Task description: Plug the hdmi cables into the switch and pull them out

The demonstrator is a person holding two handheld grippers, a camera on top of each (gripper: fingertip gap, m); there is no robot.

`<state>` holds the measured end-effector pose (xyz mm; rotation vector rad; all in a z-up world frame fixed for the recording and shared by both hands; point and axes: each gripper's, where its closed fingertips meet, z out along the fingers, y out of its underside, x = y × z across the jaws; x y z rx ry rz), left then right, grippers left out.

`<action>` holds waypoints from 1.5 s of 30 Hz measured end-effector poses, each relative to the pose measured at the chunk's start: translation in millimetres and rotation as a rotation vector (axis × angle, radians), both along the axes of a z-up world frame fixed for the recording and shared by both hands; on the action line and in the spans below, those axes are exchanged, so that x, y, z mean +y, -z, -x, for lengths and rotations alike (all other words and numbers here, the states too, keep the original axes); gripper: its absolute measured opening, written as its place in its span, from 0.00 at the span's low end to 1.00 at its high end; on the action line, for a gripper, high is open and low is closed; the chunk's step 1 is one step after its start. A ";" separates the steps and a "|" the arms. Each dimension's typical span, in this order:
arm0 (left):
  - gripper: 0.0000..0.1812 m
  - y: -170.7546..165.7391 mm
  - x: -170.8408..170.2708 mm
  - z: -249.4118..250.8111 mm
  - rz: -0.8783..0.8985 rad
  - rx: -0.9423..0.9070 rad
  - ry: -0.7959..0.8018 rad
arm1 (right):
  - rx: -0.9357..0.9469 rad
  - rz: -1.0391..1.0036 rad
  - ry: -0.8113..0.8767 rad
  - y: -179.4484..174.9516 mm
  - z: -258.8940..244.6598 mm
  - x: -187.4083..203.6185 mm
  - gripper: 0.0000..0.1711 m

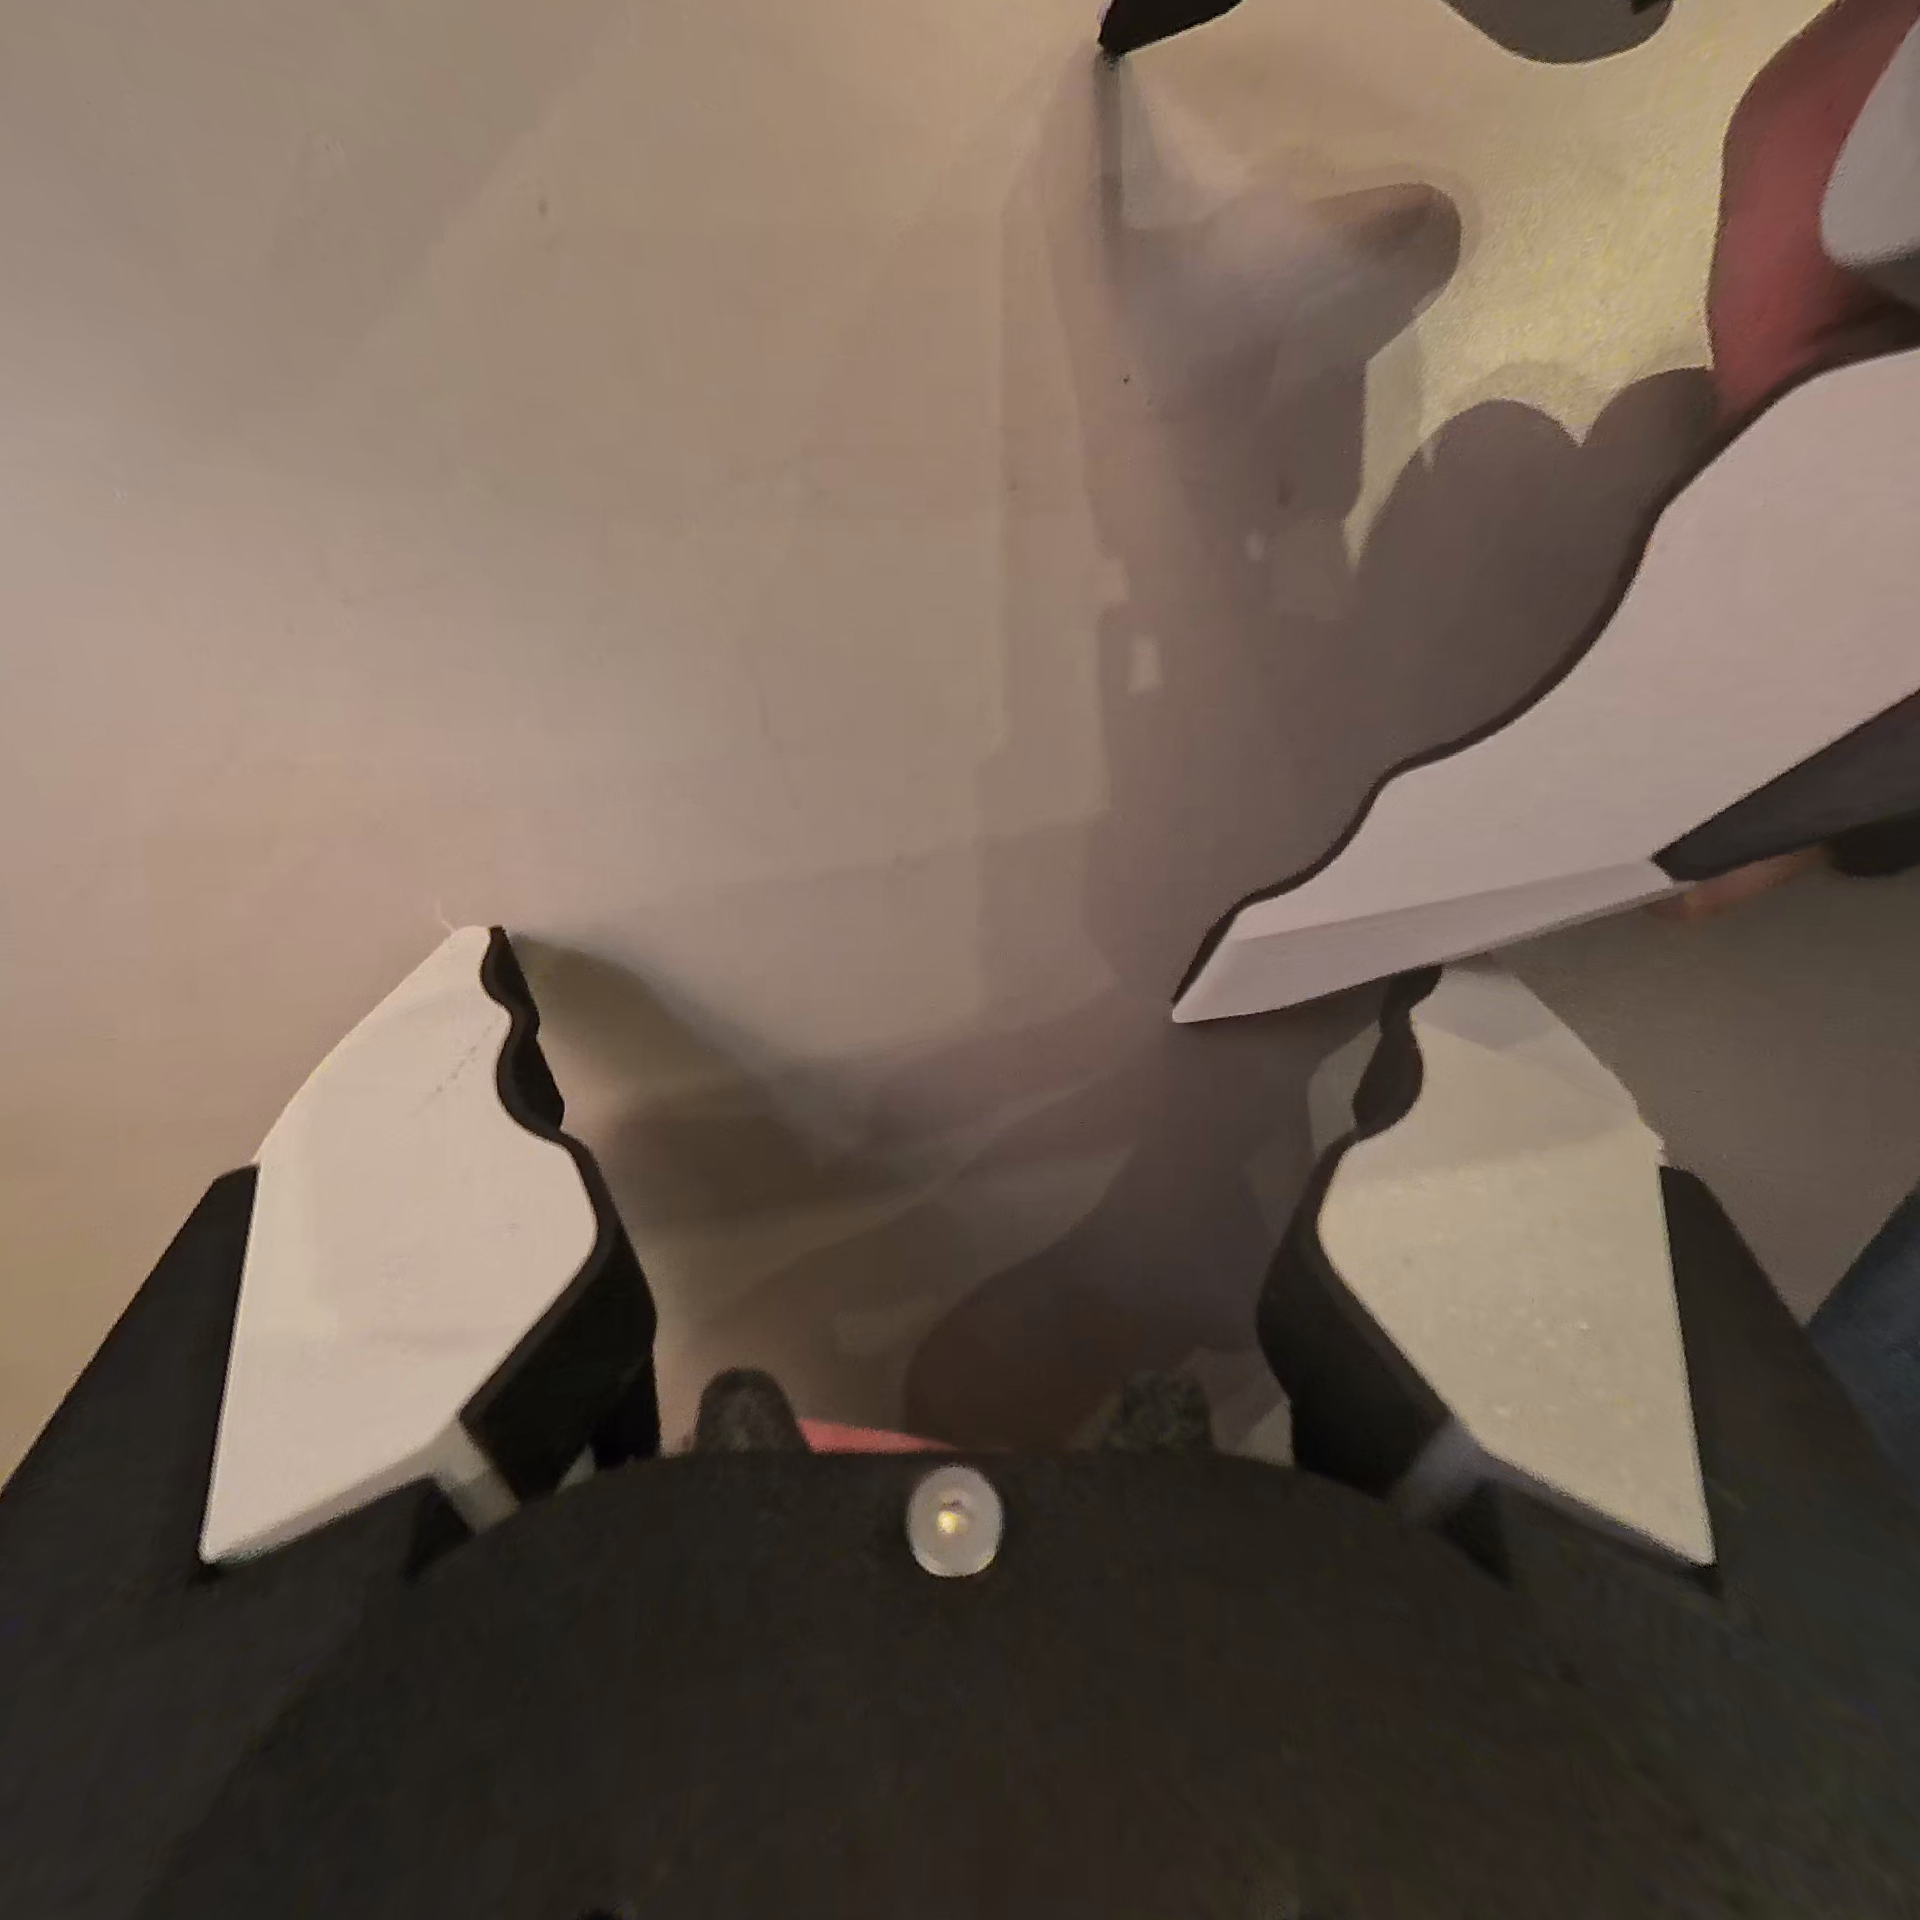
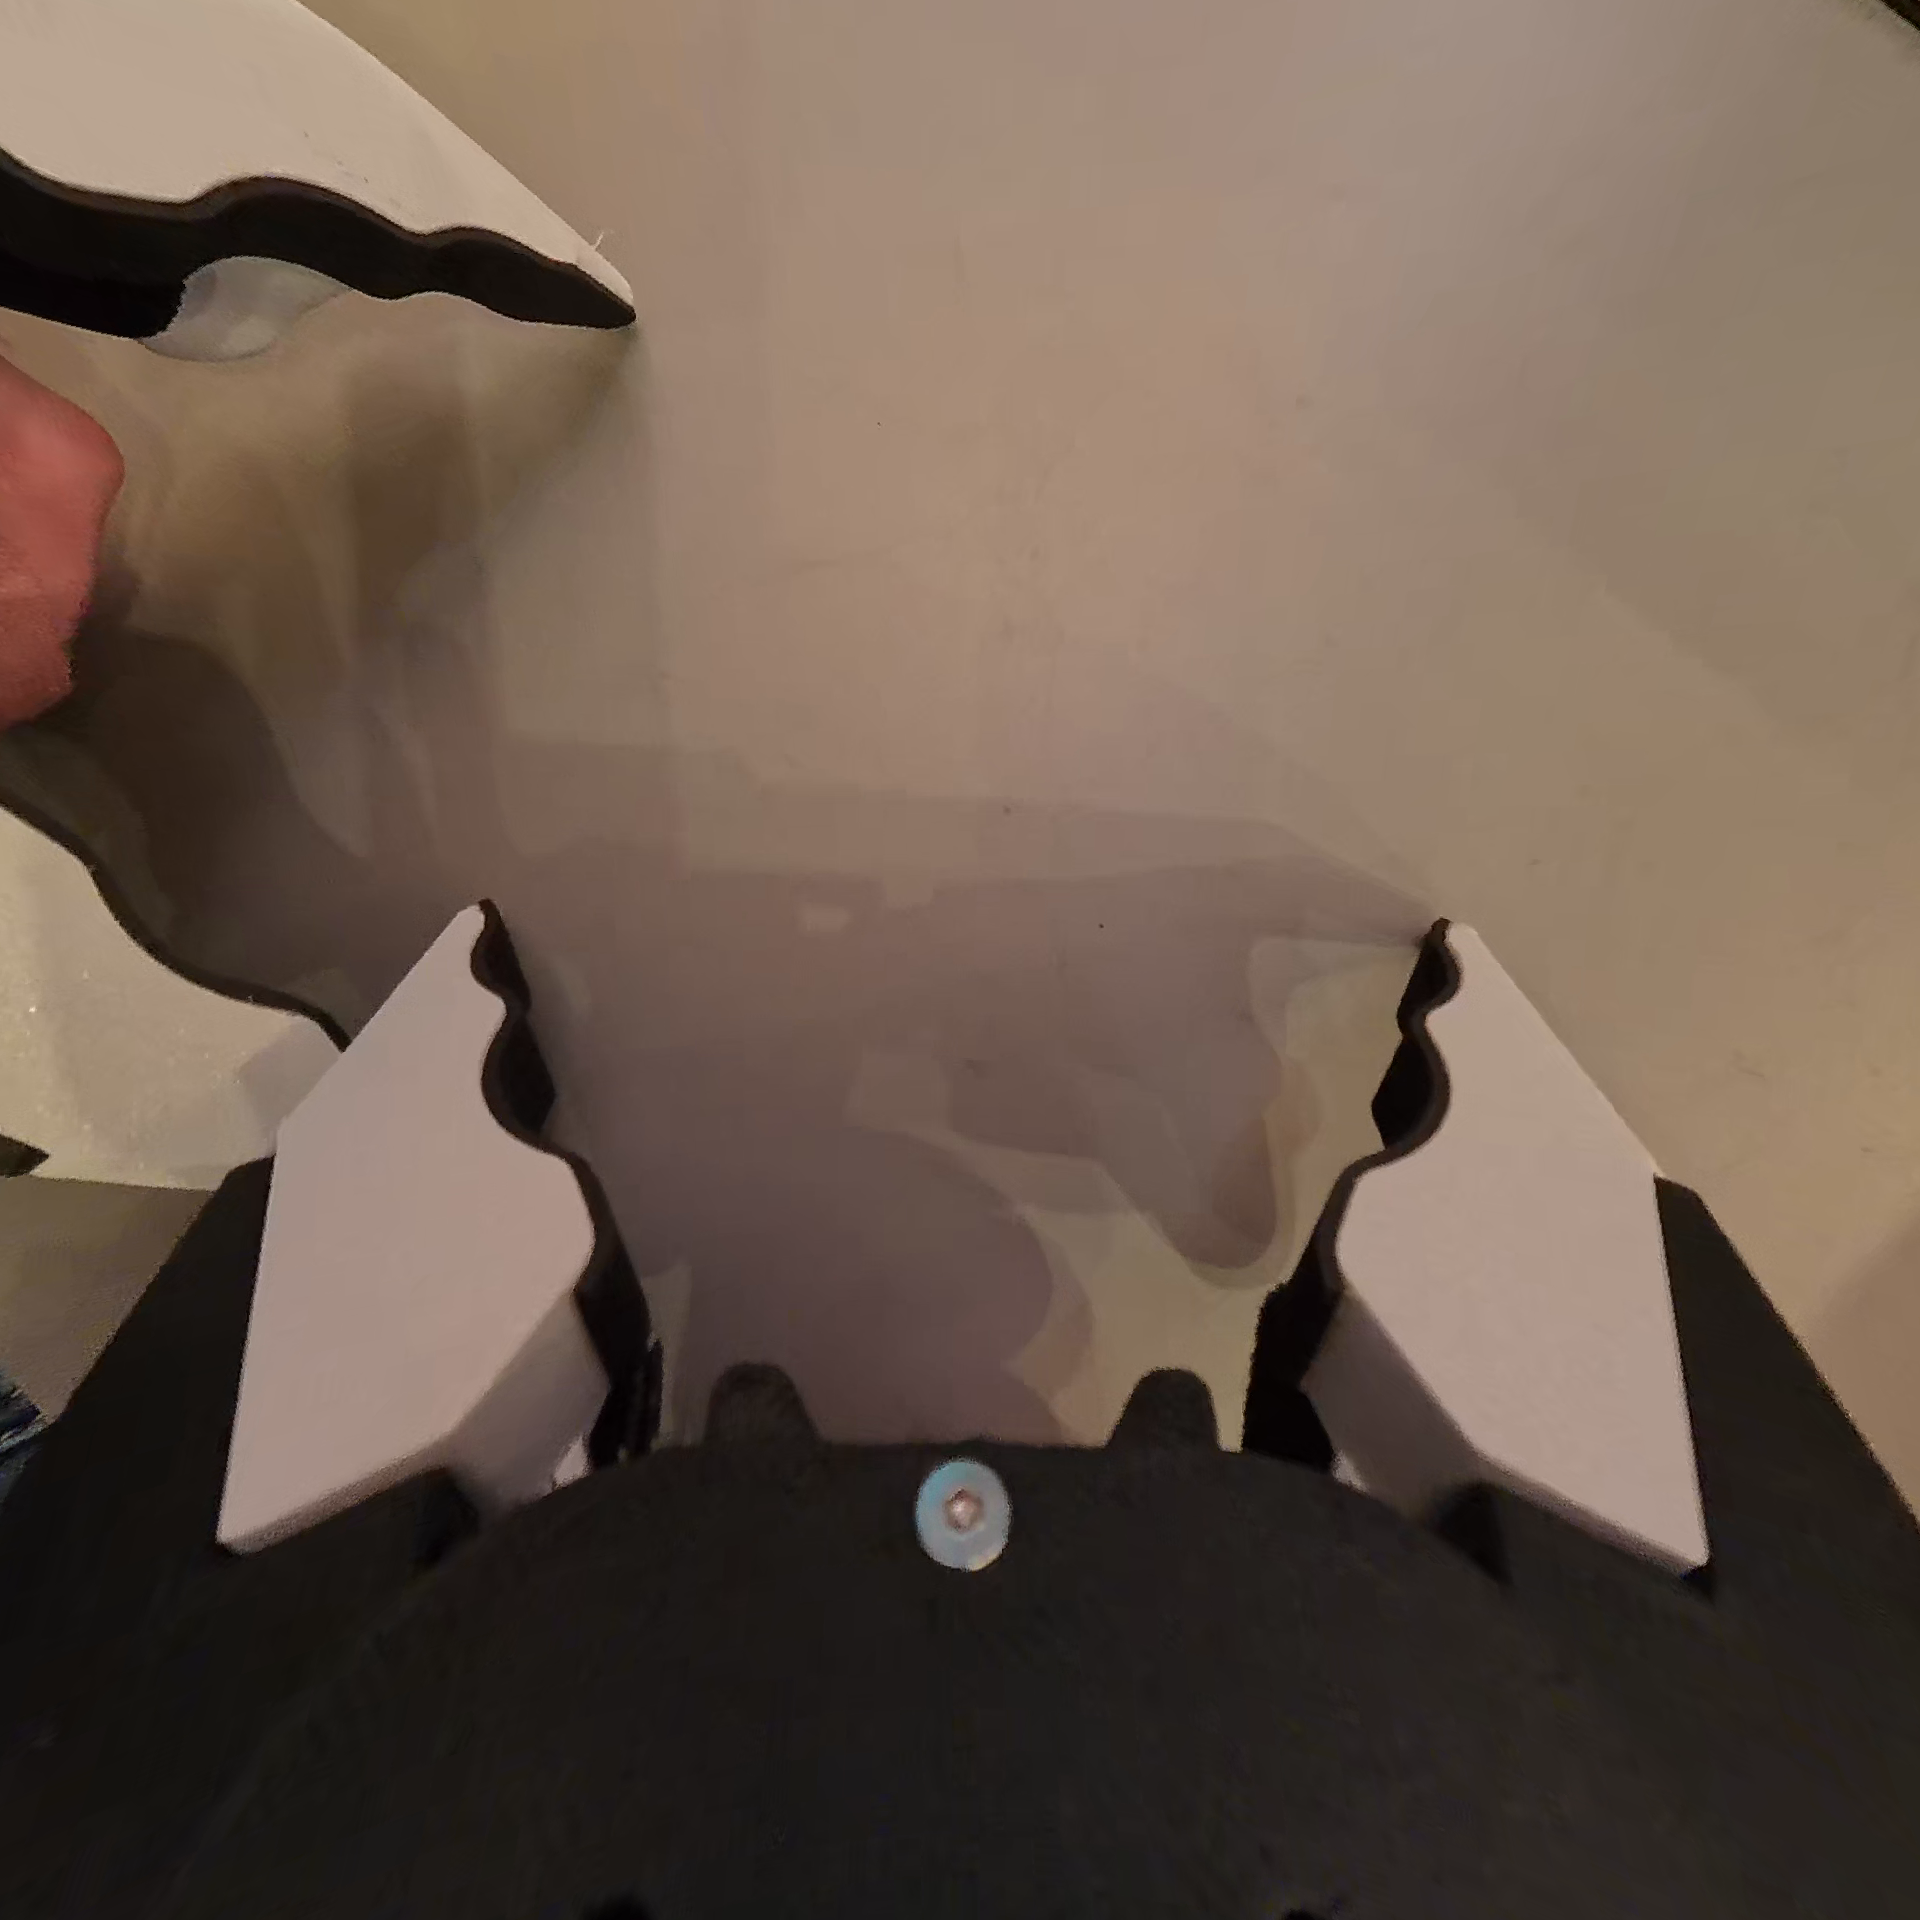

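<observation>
The left tool (image 1: 945, 1039) is seen with its jaws spread wide and nothing held between them; only bare pale tabletop (image 1: 520, 520) and soft shadows lie in the gap. The right tool (image 2: 961, 1029) is likewise spread wide and empty, pointed down at the same plain surface.

In the left wrist view the right tool is also seen, coming in from the upper right, with one white finger (image 1: 1558, 748) reaching across just above the left tool's right-hand fingertip. A hand (image 1: 1787, 239) is glimpsed behind it at the frame edge. In the right wrist view the left tool's wavy-edged fingers (image 2: 343, 223) are seen at the upper left, with part of a hand (image 2: 47, 540) beside them.

Neither HDMI cables nor the switch can be found in either view; where they lie cannot be told. No container is in sight.

The two tools are judged to be held close together, low over the tabletop and open, as a rest pose: either the work has not been begun or it has been finished, and which cannot be told.
</observation>
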<state>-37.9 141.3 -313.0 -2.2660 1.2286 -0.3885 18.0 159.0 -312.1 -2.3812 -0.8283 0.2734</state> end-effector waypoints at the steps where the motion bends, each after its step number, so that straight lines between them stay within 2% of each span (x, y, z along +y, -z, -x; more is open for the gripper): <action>1: 0.81 0.0 -0.2 -0.3 0.001 0.002 0.003 | -0.001 0.001 -0.003 0.0 0.0 -0.2 0.93; 7: 0.81 -0.3 -1.1 -2.1 -0.001 -0.005 0.019 | -0.002 0.002 -0.034 -1.8 -4.2 -2.5 0.88; 12: 0.77 -2.2 -3.2 -3.3 -0.008 -0.014 0.018 | 0.035 0.009 -0.051 -10.9 -12.5 -5.6 0.65; 13: 0.72 -4.0 -5.1 -5.6 -0.015 -0.026 0.027 | 0.064 0.012 -0.059 -13.8 -11.1 -6.7 0.57; 16: 0.46 -11.1 -11.8 -13.0 -0.034 -0.063 0.061 | 0.113 0.036 -0.097 -18.1 -5.1 -12.3 0.39; 17: 0.32 -13.1 -14.3 -15.1 -0.042 -0.079 0.082 | 0.106 0.039 -0.119 -17.9 -3.8 -15.0 0.30; 18: 0.26 -14.1 -15.0 -15.9 -0.042 -0.094 0.087 | 0.098 0.042 -0.145 -17.7 -2.0 -17.9 0.22; 19: 0.19 -14.5 -15.9 -16.4 -0.025 -0.114 0.086 | 0.096 0.045 -0.171 -18.4 0.4 -20.8 0.08; 20: 0.13 -14.2 -19.5 -17.7 0.020 -0.141 0.097 | 0.100 0.040 -0.189 -20.5 2.7 -22.7 0.00; 22: 0.00 -14.8 -22.0 -18.4 0.094 -0.187 0.094 | 0.112 0.019 -0.199 -26.0 5.3 -22.7 0.00; 29: 0.00 -14.7 -25.3 -19.1 0.091 -0.184 0.118 | 0.149 0.025 -0.214 -29.6 8.2 -24.6 0.00; 31: 0.00 -14.8 -27.3 -20.2 0.090 -0.183 0.129 | 0.157 0.026 -0.213 -30.6 9.2 -24.5 0.03; 35: 0.00 -19.5 -44.0 -29.9 0.223 -0.269 0.151 | 0.155 0.021 -0.215 -31.0 9.2 -24.1 0.06; 45: 0.00 -15.8 -47.0 -30.9 0.182 -0.223 0.186 | 0.167 0.018 -0.219 -32.7 9.6 -24.0 0.08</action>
